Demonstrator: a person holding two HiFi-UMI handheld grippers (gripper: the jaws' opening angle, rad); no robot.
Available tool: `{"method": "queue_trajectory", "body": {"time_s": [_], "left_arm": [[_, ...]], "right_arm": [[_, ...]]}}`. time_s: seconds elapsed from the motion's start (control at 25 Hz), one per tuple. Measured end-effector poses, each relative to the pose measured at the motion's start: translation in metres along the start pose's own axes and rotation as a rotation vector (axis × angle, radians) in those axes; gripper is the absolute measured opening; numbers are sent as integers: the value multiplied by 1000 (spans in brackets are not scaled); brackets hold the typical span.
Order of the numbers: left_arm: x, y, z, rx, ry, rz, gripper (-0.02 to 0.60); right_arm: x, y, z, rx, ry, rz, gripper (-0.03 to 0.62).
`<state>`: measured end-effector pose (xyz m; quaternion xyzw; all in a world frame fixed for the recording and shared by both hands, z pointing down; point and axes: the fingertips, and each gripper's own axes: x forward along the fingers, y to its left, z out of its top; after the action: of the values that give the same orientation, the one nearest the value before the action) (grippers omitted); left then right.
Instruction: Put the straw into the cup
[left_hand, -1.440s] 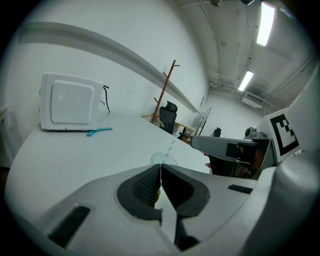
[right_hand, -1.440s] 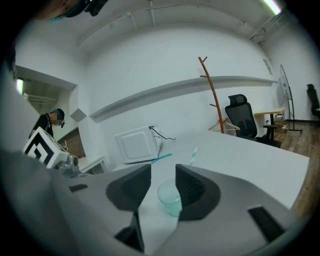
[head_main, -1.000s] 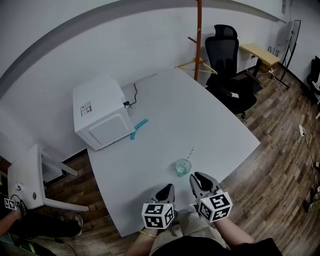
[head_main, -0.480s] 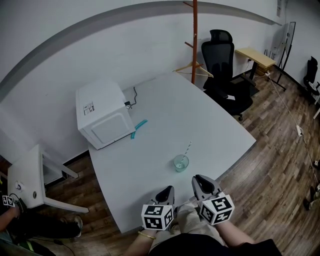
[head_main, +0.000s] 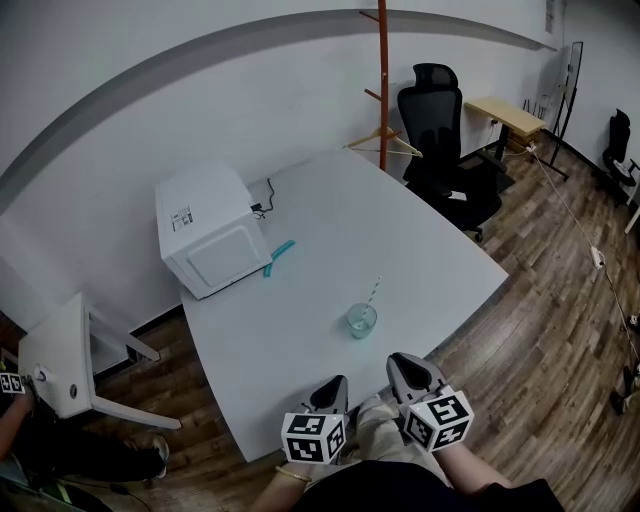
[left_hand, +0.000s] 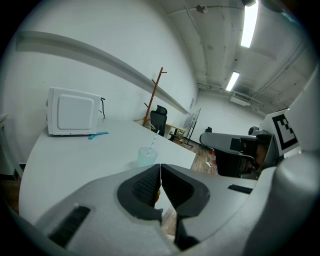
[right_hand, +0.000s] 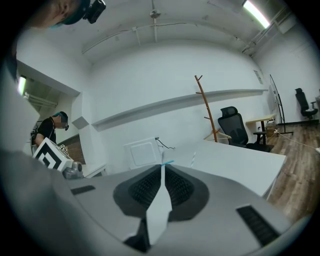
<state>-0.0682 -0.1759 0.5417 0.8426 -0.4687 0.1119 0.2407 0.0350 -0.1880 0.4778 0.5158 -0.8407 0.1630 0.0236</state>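
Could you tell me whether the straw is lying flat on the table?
No, the straw stands tilted inside the cup.

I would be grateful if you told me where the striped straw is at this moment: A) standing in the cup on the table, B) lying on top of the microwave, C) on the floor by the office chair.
A: the straw leans up out of the cup, which stands on the white table.

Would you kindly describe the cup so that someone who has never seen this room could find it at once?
Start at the big white table with the white microwave on its far left side. Toward the near edge stands a pale green translucent cup, the only vessel there, with a striped straw leaning out.
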Motion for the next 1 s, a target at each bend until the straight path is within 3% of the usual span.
{"method": "queue_trajectory", "body": {"time_s": [1.0], "left_arm": [[-14, -2, 0, 2, -21, -16, 18]], "right_arm": [[-14, 14, 0, 0, -25, -4, 34]]}}
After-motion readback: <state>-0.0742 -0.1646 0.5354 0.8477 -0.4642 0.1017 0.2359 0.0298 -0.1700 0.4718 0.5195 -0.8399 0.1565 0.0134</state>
